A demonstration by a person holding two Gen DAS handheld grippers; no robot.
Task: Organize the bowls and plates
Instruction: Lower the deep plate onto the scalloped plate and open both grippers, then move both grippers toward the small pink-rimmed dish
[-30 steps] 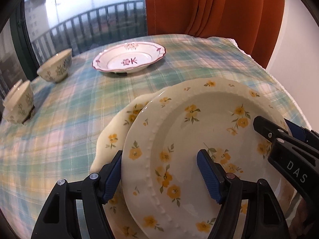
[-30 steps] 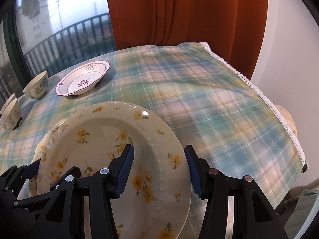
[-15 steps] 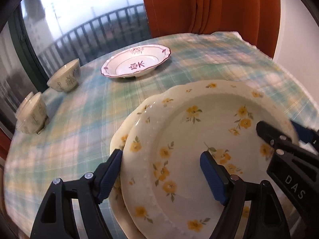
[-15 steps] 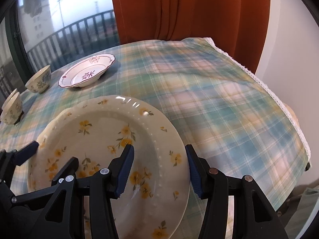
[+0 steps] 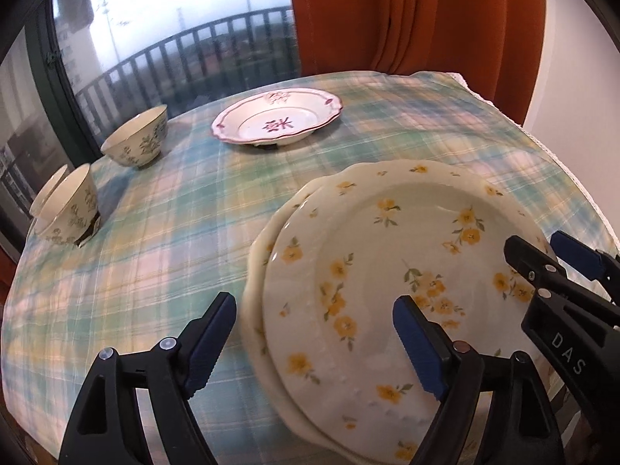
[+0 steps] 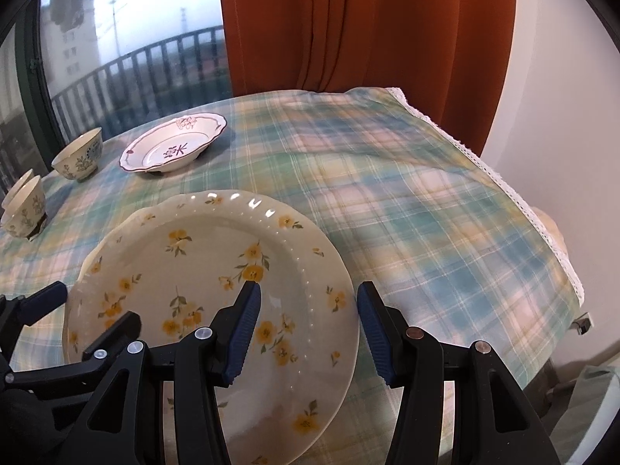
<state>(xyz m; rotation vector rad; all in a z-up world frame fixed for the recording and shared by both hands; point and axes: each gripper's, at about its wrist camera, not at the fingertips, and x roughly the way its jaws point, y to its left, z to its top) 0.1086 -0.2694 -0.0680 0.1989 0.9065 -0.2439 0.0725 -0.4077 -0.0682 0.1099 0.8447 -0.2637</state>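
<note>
Both pairs of jaws sit at the edge of the same stack of plates. On the left gripper (image 5: 316, 343) the jaws have just been opening and now stand wide: the left pad is clear of the stack over the tablecloth (image 5: 162, 232), the right pad lies above the top plate's face, and the rim is between them without being pressed. The right gripper (image 6: 308, 329) has its jaws on either side of the right rim of the top plate (image 6: 217, 294); whether its pads really press the rim, I cannot tell.

The top plate, cream with yellow flowers, fills the lower right of the left wrist view and the lower left of the right wrist view. It lies on a second cream plate (image 5: 257, 271) with a wavy edge, which shows only as a thin border at the left side of the stack.

In the upper centre of the left wrist view a white dish (image 5: 277, 124) with a dark red pattern rests on the cloth, well apart from the stack. At the upper left stands a single small bowl (image 5: 137, 143), and at the far left edge two more bowls (image 5: 68, 209), one nested inside the other. Behind the table hang an orange curtain (image 5: 418, 15) and a window with a railing outside.
</note>
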